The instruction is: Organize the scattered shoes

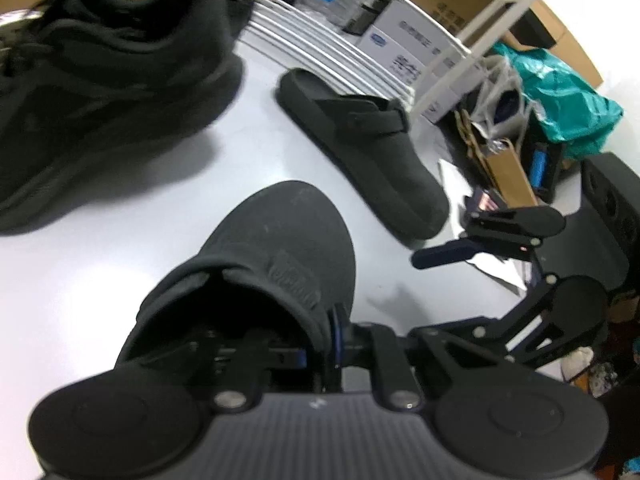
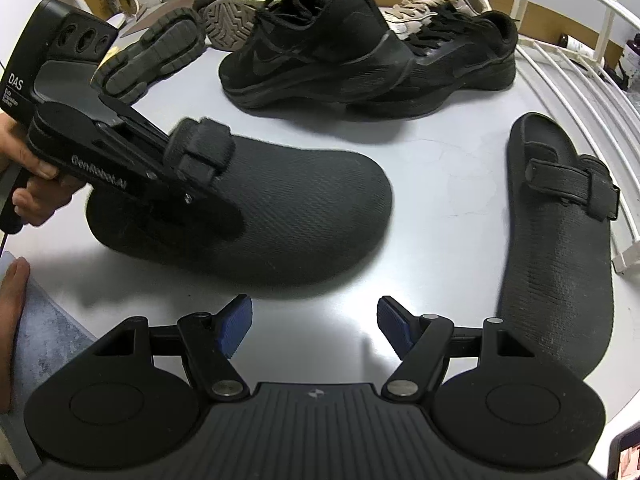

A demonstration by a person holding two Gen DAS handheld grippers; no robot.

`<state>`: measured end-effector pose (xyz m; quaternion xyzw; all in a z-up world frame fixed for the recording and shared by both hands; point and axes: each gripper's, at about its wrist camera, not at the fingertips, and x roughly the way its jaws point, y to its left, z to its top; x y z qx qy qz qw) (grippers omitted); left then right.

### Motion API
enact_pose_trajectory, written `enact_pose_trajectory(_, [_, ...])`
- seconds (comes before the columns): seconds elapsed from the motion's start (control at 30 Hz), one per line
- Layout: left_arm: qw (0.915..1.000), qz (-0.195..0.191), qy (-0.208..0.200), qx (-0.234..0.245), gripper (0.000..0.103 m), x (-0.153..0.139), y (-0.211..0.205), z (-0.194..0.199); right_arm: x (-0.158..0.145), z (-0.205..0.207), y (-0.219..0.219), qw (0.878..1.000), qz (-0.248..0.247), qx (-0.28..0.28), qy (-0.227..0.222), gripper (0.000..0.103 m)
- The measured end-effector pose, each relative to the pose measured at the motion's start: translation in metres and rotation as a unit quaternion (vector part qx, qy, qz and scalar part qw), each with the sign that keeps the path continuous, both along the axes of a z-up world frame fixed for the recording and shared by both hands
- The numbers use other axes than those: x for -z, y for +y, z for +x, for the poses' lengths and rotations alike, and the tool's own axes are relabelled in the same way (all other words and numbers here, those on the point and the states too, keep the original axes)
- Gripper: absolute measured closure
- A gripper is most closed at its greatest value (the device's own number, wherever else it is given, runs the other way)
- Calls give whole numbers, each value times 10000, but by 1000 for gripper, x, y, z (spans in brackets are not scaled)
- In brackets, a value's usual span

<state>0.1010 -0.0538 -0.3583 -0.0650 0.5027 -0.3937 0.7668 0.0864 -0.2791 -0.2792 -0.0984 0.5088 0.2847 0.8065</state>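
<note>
Right wrist view: left gripper [image 2: 176,184] clamps clog [image 2: 304,216] opening at 10 o'clock; right gripper [image 2: 314,326] released, above worktop [image 2: 440,200].

At lower centre of the right wrist view, the right gripper [image 2: 314,330] is seen as matte black, with ribbed blue finger pads [image 2: 236,326] and silver pivot screws. At upper left, the left gripper [image 2: 192,184] is marked "DAS" and "GenRobot.AI".

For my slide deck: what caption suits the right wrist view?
Left claw grips one black clog while the open right claw waits beside its mate.
</note>
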Motion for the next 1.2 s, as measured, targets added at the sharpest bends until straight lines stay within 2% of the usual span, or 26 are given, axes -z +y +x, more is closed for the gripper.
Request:
enact_pose_trajectory(0.1, [9997,40,-91,223,91,-2,-10,0,0,-1,-7,10000,-19,78,4,29])
enact_pose_trajectory(0.33, [9965,-143,-157,806,91,-3,-44,4,3,-1,-22,9996,-125,264,45,29])
enact_pose_trajectory(0.53, [9942,-17,-150,1061,88,3,-69,5,1,1,-35,9989,-216,421,-14,22])
enact_pose_trajectory(0.57, [9942,121,-188,1049,77,3,-71,4,1,2,-37,9988,-223,442,-15,22])
enact_pose_trajectory(0.6, [9941,221,-241,1036,58,2,-72,3,1,2,-39,9986,-249,456,-21,22])
enact_pose_trajectory(0.63, [9939,229,-329,1022,47,-1,-70,1,1,3,-41,9985,-275,470,-27,22])
enact_pose_trajectory(0.67, [9939,230,-407,995,31,-4,-67,-1,1,4,-43,9984,-298,486,-37,22])
enact_pose_trajectory(0.7, [9943,216,-440,942,26,-7,-64,-2,0,5,-45,9982,-312,508,-57,21])
enact_pose_trajectory(0.97, [9970,289,-436,567,26,-30,-42,-4,-7,14,-51,9981,-297,478,-232,19])
enact_pose_trajectory(1.2, [9971,424,-478,411,27,-37,-39,-7,-7,19,-37,9991,-355,-8,-238,13])
